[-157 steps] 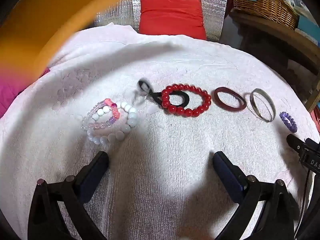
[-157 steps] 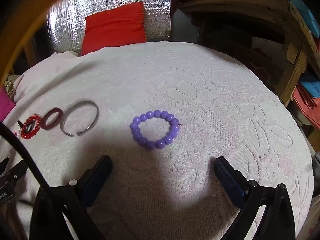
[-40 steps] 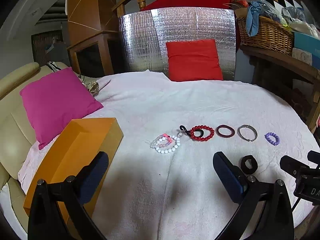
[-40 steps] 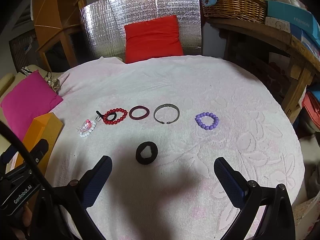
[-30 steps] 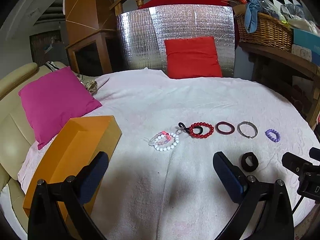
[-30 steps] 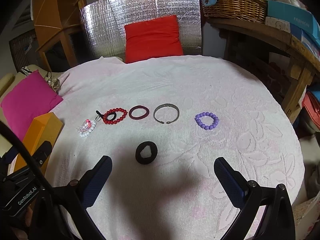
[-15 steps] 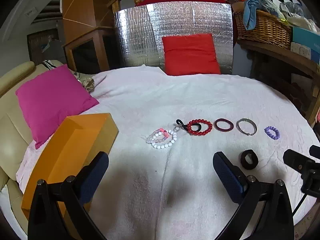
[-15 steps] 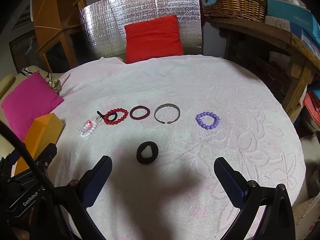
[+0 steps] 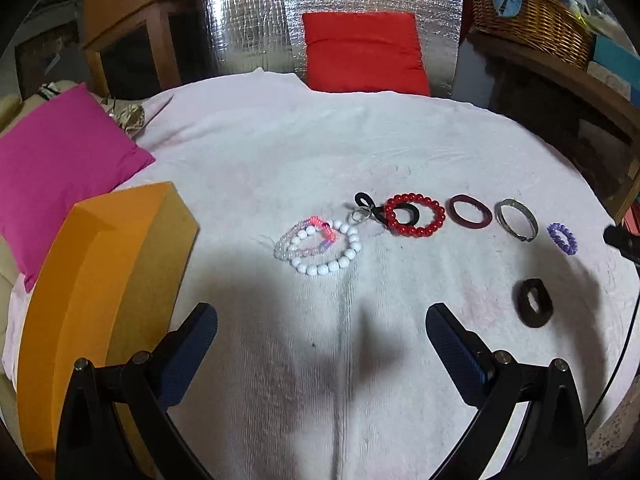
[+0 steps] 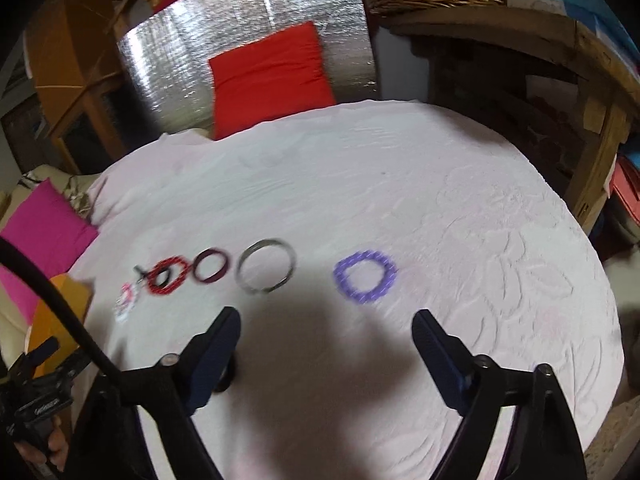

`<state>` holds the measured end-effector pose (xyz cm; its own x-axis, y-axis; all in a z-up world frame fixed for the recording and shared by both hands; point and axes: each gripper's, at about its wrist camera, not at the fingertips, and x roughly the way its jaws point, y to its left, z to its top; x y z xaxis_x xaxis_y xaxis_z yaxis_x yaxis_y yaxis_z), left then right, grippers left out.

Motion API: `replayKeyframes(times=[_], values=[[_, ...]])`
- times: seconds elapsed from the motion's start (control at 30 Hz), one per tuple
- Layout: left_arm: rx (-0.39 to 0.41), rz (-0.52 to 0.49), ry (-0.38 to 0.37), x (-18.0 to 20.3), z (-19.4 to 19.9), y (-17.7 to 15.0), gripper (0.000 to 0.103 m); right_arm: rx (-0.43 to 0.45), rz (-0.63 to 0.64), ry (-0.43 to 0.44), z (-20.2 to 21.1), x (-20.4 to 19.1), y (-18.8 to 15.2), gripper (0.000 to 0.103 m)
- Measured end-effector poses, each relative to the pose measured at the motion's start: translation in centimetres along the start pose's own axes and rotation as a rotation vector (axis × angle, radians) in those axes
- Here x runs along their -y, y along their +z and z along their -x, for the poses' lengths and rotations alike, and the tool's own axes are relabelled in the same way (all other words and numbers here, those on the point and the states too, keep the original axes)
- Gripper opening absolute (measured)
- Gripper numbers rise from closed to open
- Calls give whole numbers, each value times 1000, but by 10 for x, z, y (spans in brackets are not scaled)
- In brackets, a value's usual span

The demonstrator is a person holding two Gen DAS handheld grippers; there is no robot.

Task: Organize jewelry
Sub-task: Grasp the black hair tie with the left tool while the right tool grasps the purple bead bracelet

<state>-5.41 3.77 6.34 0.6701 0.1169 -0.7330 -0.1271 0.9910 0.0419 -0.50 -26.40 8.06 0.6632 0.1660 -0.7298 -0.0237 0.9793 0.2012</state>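
On the white cloth (image 9: pixel 280 160) lies a row of jewelry: a white and pink bead bracelet (image 9: pixel 320 246), a red bead bracelet (image 9: pixel 416 215), a maroon ring (image 9: pixel 470 211), a silver bangle (image 9: pixel 516 220) and a purple bead bracelet (image 9: pixel 562 239). A black scrunchie (image 9: pixel 534 308) lies nearer, apart from the row. My left gripper (image 9: pixel 322 320) is open just short of the white bracelet, nothing between its fingers. In the blurred right wrist view, my right gripper (image 10: pixel 327 320) hovers short of the purple bracelet (image 10: pixel 365 276) and silver bangle (image 10: pixel 266 266). Its jaws are closing, with nothing between them. Its left finger half hides the scrunchie (image 10: pixel 224 384).
An orange box (image 9: pixel 100 280) stands at the cloth's left edge beside a pink cushion (image 9: pixel 52 168). A red cushion (image 9: pixel 362 52) leans on a foil panel at the back. A wooden shelf with a wicker basket (image 9: pixel 528 12) stands at the right.
Both grippers have moved forward and down toward the row. The right wrist view has swung so the purple bracelet lies ahead, and its jaws stand narrower. The scrunchie has slipped behind its left finger.
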Motion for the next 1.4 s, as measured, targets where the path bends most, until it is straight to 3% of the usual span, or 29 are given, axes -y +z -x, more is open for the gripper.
replayKeyframes(times=[0.2, 0.33, 0.47, 0.6, 0.7, 0.83, 1.03, 1.17, 1.4], values=[[-10, 30, -136, 15, -9, 4, 97, -49, -96, -58, -36, 26, 14, 79], [-2, -54, -227, 55, -9, 3, 84, -92, -117, -81, -64, 35, 18, 57], [11, -122, -285, 95, -9, 1, 84, -114, -137, -83, -85, 44, 15, 52], [-16, -161, -305, 127, -19, 0, 84, -87, -65, -102, -87, 40, 13, 27], [-53, -169, -325, 144, -29, -2, 81, -62, -20, -106, -84, 39, 10, 17], [-94, -177, -317, 156, -42, -7, 48, -54, -22, -81, -79, 46, 7, 16], [-70, -121, -341, 146, -42, -5, 20, -54, -58, -34, -69, 56, 8, 14], [-73, -78, -371, 133, -38, -6, 17, -51, -88, 0, -62, 57, 9, 14], [-55, -62, -335, 118, -29, -8, 17, -32, -100, 20, -49, 53, 13, 14]])
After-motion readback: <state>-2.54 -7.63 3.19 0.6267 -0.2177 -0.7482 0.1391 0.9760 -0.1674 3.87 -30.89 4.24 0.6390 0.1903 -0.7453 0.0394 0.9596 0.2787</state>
